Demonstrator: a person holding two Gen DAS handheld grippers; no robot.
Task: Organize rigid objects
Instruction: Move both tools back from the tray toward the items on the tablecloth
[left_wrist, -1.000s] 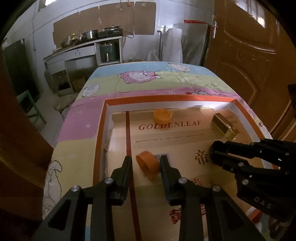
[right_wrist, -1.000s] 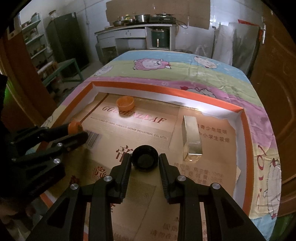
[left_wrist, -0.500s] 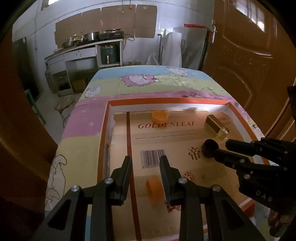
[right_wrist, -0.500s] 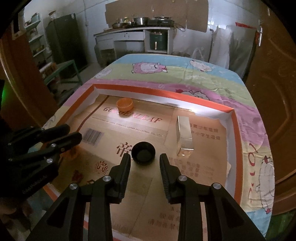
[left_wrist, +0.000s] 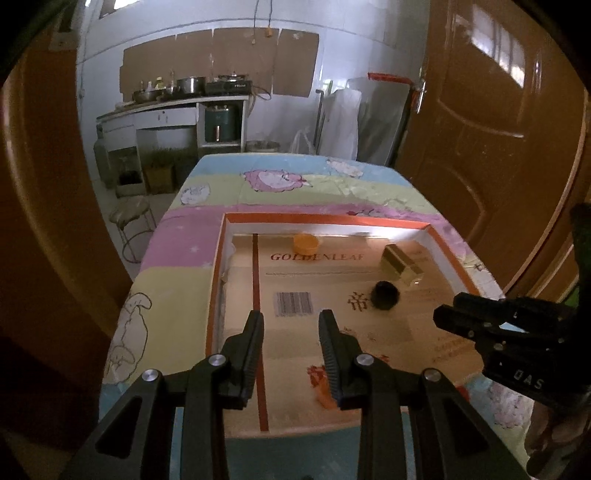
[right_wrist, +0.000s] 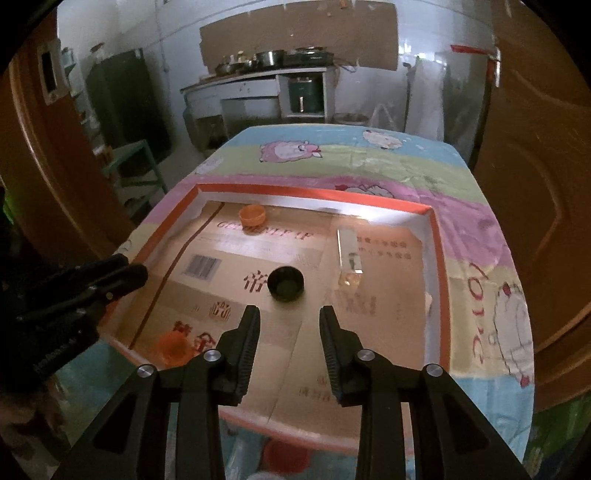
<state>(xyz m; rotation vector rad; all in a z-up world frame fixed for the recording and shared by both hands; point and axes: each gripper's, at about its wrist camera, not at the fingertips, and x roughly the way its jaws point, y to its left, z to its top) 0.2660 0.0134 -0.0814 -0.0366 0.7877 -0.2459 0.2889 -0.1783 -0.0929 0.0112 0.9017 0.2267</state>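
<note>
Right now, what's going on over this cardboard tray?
A person holds two black grippers above a shallow cardboard tray on a cartoon tablecloth. The left gripper and right gripper are both open and empty. A black round cap, two orange caps and a gold rectangular box lie inside.

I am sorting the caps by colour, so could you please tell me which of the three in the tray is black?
The black cap lies mid-tray, beside the gold box. The other two are orange.
</note>
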